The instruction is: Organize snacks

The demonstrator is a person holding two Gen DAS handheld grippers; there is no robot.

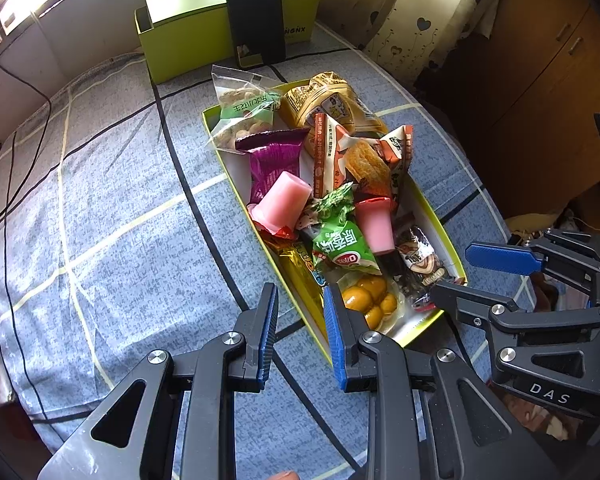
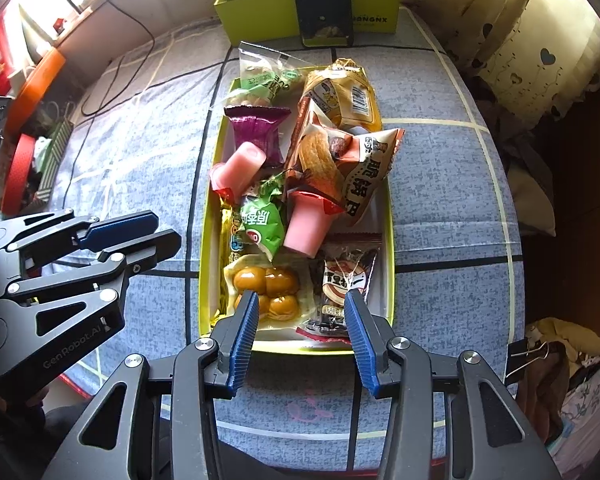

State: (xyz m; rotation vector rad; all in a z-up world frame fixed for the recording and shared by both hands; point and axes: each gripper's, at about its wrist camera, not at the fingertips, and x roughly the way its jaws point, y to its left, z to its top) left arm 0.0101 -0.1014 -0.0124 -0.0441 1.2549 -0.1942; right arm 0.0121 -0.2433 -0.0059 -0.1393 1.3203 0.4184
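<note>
The snack tray (image 2: 390,240) sits mid-frame just beyond the right tongs (image 2: 302,300), part open and empty; left tongs (image 1: 300,300) narrow, holding nothing.

I've got both grippers tipped steeply downward, side by side and close, neither one touching the other. My left gripper (image 1: 299,293) has its jaws drawn in to a narrow gap, blue pads facing each other with nothing between them. My right gripper (image 2: 302,298) sits just to its right with jaws clearly wider apart, pads bare and pressing on nothing, fingers angled in towards the left one
</note>
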